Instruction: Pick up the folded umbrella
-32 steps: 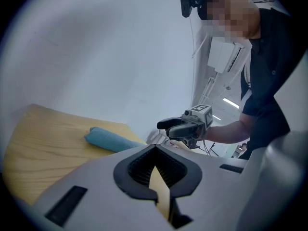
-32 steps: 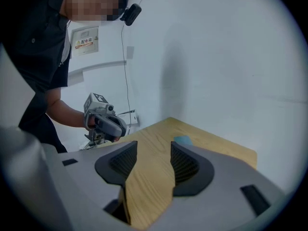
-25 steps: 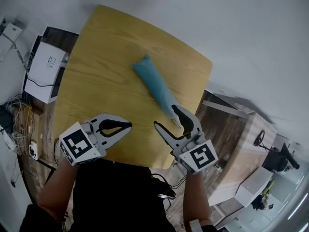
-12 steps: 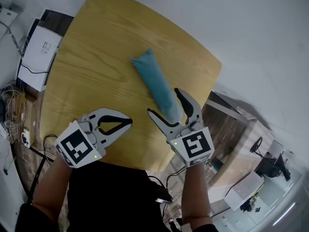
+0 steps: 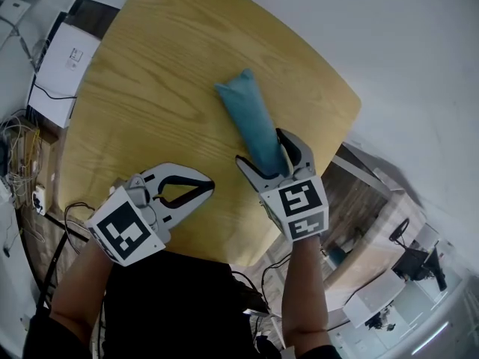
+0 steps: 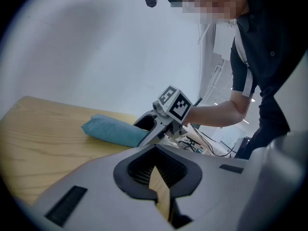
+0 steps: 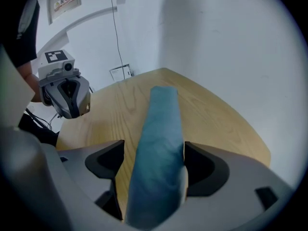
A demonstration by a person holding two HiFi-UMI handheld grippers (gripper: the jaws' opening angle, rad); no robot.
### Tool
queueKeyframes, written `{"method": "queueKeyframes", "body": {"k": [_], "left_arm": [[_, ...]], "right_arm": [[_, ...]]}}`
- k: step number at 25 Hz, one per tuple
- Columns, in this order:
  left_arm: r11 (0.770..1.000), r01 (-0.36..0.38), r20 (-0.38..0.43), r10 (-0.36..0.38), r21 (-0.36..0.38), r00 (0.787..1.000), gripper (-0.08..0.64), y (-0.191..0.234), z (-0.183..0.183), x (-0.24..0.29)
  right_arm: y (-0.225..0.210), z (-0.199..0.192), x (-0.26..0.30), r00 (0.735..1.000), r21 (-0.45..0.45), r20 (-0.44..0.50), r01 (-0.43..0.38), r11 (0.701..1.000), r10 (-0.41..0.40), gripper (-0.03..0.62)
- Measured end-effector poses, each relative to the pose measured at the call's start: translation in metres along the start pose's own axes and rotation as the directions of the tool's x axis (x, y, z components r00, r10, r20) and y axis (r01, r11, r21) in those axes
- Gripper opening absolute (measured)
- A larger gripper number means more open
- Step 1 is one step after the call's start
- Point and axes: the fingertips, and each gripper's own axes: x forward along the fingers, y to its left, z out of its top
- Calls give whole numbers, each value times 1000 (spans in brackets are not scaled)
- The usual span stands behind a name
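The folded umbrella point(image 5: 251, 122), in a teal sleeve, lies on the round-cornered wooden table point(image 5: 150, 88), its near end towards the table's right edge. My right gripper point(image 5: 263, 149) points steeply down and straddles that near end. Its jaws are opening. In the right gripper view the umbrella point(image 7: 161, 143) runs between them, with a gap on the left side and the right jaw close against the sleeve. My left gripper point(image 5: 206, 185) hovers over the table's near part, left of the umbrella, its tips together with nothing held. The left gripper view shows the umbrella point(image 6: 113, 131) and the right gripper point(image 6: 144, 129) side-on.
A white box-shaped device point(image 5: 63, 73) stands on the floor beyond the table's left edge, with tangled cables point(image 5: 19, 170) beside it. Wooden furniture point(image 5: 374, 208) stands just past the table's right edge, close to the right gripper.
My right gripper has come down and forward over the umbrella's near end, and its jaws have spread wider. The left gripper has sunk a little.
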Motion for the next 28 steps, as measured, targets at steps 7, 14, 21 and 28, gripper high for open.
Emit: {"method": "queueKeyframes", "body": {"k": [7, 14, 21, 28], "left_arm": [[1000, -17, 16, 17, -2, 1000, 11, 5, 3, -2], [1000, -18, 19, 18, -6, 1000, 11, 5, 1, -5], [999, -35, 20, 35, 12, 999, 12, 2, 3, -17], [999, -29, 103, 34, -46, 994, 11, 0, 14, -45]], "right_arm": [[-8, -8, 10, 997, -21, -61, 46, 999, -47, 365], [-16, -14, 14, 995, 33, -81, 63, 997, -60, 317], [-15, -24, 8, 997, 145, -52, 66, 987, -59, 296], [10, 17, -22, 992, 203, 117, 21, 979, -45, 293]]}}
